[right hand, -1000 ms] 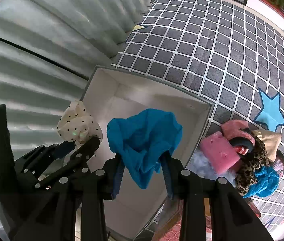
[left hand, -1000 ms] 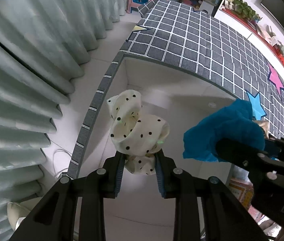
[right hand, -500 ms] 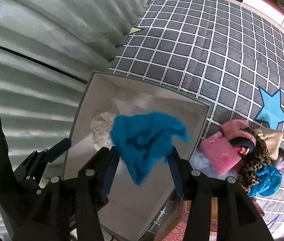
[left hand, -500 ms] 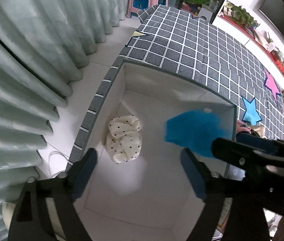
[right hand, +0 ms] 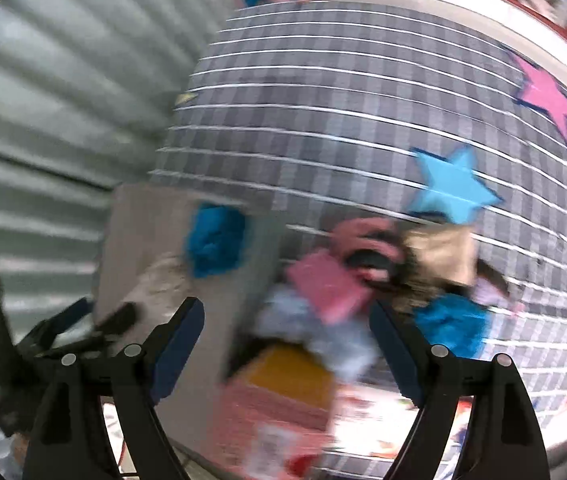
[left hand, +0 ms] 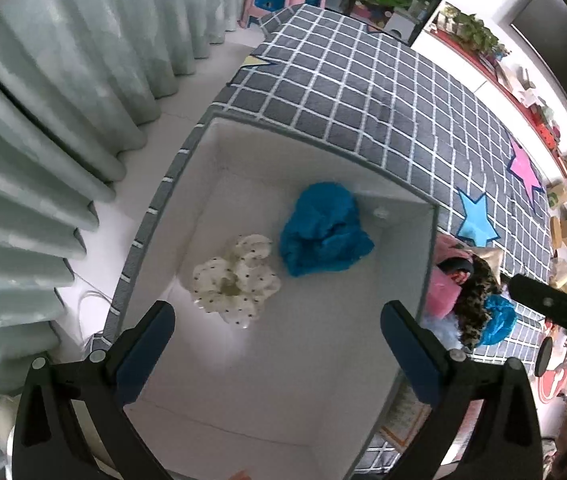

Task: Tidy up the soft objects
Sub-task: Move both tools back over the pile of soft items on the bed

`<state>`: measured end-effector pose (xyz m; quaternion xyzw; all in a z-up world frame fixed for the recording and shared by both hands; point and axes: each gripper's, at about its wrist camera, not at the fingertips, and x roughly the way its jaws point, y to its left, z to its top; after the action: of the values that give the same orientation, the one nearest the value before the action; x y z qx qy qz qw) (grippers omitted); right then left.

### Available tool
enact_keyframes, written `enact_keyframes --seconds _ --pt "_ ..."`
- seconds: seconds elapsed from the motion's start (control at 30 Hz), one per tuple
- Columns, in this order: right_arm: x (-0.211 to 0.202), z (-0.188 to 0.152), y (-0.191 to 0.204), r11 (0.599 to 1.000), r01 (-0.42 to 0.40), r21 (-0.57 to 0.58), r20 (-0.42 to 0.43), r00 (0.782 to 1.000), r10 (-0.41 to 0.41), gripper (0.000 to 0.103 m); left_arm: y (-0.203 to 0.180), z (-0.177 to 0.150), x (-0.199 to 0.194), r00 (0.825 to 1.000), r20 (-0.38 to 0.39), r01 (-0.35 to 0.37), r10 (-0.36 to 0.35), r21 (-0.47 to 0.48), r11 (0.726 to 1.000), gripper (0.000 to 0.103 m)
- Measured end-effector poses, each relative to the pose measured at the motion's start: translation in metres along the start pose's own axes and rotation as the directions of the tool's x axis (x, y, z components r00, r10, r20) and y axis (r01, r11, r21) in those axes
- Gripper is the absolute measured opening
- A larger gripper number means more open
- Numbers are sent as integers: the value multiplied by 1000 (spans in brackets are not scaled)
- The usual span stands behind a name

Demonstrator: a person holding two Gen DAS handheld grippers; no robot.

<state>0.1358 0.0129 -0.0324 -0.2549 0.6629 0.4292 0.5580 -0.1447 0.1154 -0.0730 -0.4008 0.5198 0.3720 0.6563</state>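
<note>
Remaining soft pile (right hand: pixel 367 280): ahead of the right tongs (right hand: pixel 287 336), jaws opening, empty; left tongs (left hand: pixel 277 344) opening, empty, over the box (left hand: pixel 427 264).

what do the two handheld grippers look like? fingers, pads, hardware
Both match: the left gripper and right gripper have matte black, angular fingers with cut-out slots and silver screw heads at the pivots. Each finger carries a dark blue pad on its inner face. No cables or markings visible.

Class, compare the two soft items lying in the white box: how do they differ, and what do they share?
The blue cloth is plain blue; the dotted scrunchie is cream with dark dots. The blue cloth looks bulkier and lies nearer the box's far wall; the scrunchie lies flatter and nearer the camera. Both are crumpled, rest on the box floor, and neither is held.
</note>
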Motion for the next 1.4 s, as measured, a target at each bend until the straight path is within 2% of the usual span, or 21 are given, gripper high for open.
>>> enact_keyframes --seconds 0.1,0.2,0.3,0.37,0.43,0.47,0.5,0.57,0.7,0.8,0.93,1.03,1.23,1.3,1.33,1.4 --pt "19 -1 -33 996 71 51 -46 997 -68 86 -12 -2 -5 1000 3 4 -4 19 1000 103" --pt "47 -2 -45 995 90 47 -105 991 -84 86 -24 -3 -9 1000 -3 4 -4 37 999 103" --pt "83 -5 -43 991 129 -31 -162 978 -133 86 -38 -7 -13 1000 -8 -1 1 51 999 103" --pt "106 -11 -39 974 196 -113 -177 961 -214 86 -49 -7 -16 1000 -12 2 -1 63 998 103" --pt "120 -17 -40 945 263 -196 -165 941 -296 89 -63 -8 -20 1000 -14 8 -7 79 997 103" --pt "119 -17 -43 943 263 -205 -141 945 -294 97 -71 -8 -21 1000 -11 10 -9 90 996 103" --pt "118 -16 -49 934 289 -210 -121 940 -318 99 -78 -8 -22 1000 -9 14 -13 98 995 103" --pt "111 -13 -67 911 364 -195 -82 919 -385 99 -96 -8 -22 1000 -13 26 -25 119 993 103" --pt "86 -6 -122 912 402 -86 -44 913 -406 99 -134 -8 -17 998 -24 56 -53 155 986 103" --pt "63 -5 -171 919 390 66 -41 921 -388 99 -167 -8 -10 997 -38 69 -63 190 979 103" --pt "36 -23 -227 910 322 263 -46 946 -321 99 -204 -10 0 997 -53 71 -60 234 970 103" --pt "26 -46 -250 892 308 332 -62 950 -306 99 -234 -12 15 996 -76 67 -48 275 959 103" --pt "11 -93 -279 866 157 475 -40 987 -157 99 -282 -13 57 993 -113 9 31 337 941 103" --pt "9 -102 -282 862 121 492 -26 992 -124 99 -292 -10 70 991 -97 -44 88 385 922 103" --pt "7 -110 -283 861 108 497 -25 994 -111 99 -298 -9 78 987 -73 -99 144 428 898 103" --pt "2 -121 -283 860 89 502 -19 996 -92 99 -309 -5 95 966 -30 -204 255 513 834 103"
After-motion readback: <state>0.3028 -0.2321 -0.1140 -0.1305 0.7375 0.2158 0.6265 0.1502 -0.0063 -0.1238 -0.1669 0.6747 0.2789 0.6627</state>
